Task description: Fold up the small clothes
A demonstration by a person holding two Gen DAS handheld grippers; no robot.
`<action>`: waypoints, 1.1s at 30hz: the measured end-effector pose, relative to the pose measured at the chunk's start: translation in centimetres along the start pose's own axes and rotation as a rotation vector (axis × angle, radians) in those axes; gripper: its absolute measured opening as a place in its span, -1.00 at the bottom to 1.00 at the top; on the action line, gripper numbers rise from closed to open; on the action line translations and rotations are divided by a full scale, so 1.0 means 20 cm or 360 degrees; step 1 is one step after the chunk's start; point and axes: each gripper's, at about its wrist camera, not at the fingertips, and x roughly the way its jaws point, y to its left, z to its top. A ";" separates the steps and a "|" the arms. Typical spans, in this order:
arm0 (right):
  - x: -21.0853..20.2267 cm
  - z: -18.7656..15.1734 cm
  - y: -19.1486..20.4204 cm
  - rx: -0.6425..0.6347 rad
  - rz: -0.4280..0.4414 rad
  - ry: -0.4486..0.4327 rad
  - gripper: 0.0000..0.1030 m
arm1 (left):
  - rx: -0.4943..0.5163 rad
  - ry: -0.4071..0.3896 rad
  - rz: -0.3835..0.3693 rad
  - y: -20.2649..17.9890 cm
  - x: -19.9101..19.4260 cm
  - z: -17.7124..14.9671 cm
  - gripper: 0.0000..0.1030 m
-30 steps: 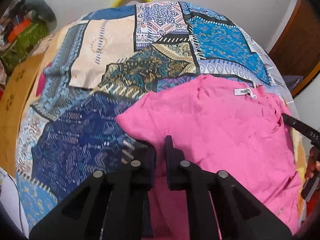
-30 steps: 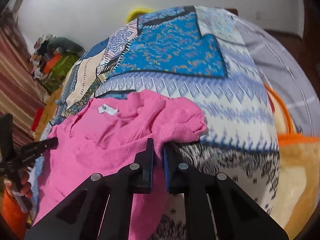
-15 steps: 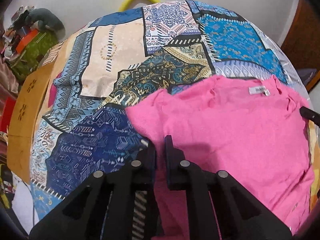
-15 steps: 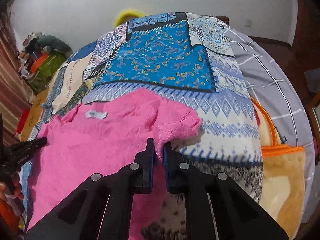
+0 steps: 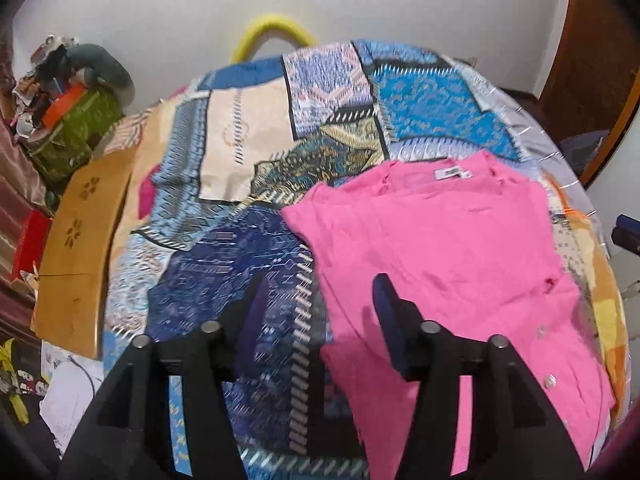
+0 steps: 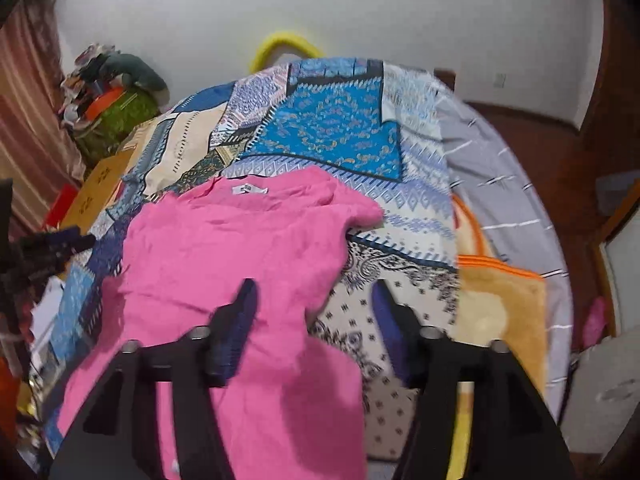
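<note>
A pink shirt (image 5: 440, 256) lies spread flat on a patterned bedspread (image 5: 248, 152), white neck label at the far end. My left gripper (image 5: 318, 304) is open and empty above the shirt's left edge. In the right wrist view the same shirt (image 6: 224, 256) lies flat, and my right gripper (image 6: 314, 304) is open and empty above its right edge. The left gripper's tip (image 6: 60, 240) shows at the left of that view.
A wooden board (image 5: 80, 236) stands at the bed's left side, with a cluttered pile (image 5: 68, 108) behind it. An orange blanket (image 6: 500, 304) and a grey striped sheet (image 6: 488, 168) cover the bed's right side. A yellow hoop (image 5: 276, 32) leans on the far wall.
Both grippers have opened and let go of the shirt, then pulled back and up. The shirt now lies flat on the bed.
</note>
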 end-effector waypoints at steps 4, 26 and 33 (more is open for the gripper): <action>-0.15 -0.06 0.06 -0.0066 -0.0070 -0.0050 0.38 | 0.0004 -0.0064 0.0015 0.03 -0.16 -0.05 0.32; -0.10 -0.54 -0.04 0.0140 -0.0007 0.0243 0.63 | -0.0086 0.0275 -0.0214 0.02 -0.15 -0.57 0.66; 0.07 -0.71 -0.14 0.0316 0.0119 0.0382 0.63 | -0.0139 0.0360 -0.0245 -0.01 -0.07 -0.68 0.66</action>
